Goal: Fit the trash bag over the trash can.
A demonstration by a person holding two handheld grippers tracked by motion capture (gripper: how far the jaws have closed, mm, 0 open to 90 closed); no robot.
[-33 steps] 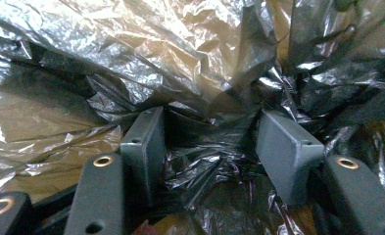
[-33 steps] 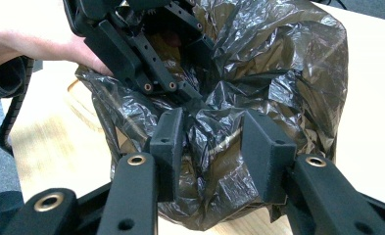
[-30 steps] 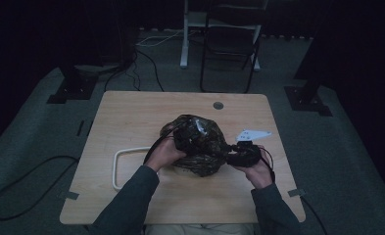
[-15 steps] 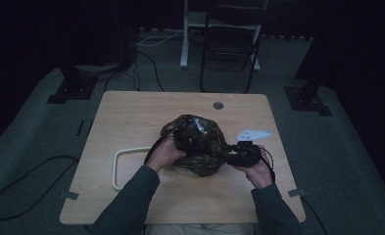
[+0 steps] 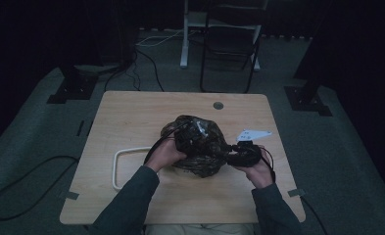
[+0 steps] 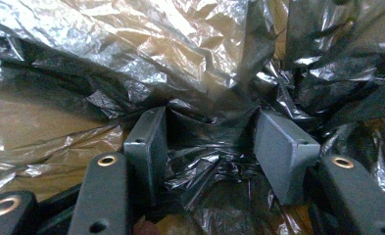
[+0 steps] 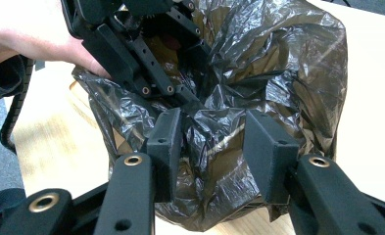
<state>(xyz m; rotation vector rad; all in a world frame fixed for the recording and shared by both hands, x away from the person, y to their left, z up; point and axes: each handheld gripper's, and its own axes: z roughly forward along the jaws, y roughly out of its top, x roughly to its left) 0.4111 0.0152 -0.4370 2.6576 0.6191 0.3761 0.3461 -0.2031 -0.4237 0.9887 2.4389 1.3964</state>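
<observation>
Mid-table: crumpled black plastic bag [image 5: 200, 147], thin, limp, slippery, probably light. Left gripper [image 6: 209, 142] spread, buried in bag's folds; right gripper [image 7: 212, 142] at bag's near edge, half-spread, film bunched between, apparently unpinched. Best pinched at gathered rim

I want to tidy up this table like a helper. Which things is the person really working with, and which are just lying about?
Working with:
- crinkly dark plastic bag
- left claw, pushed into the bag's folds
- right claw, with bag plastic bunched between its jaws

Just lying about:
- white loop on the table
- folding chair behind
- black cable on the floor
</observation>
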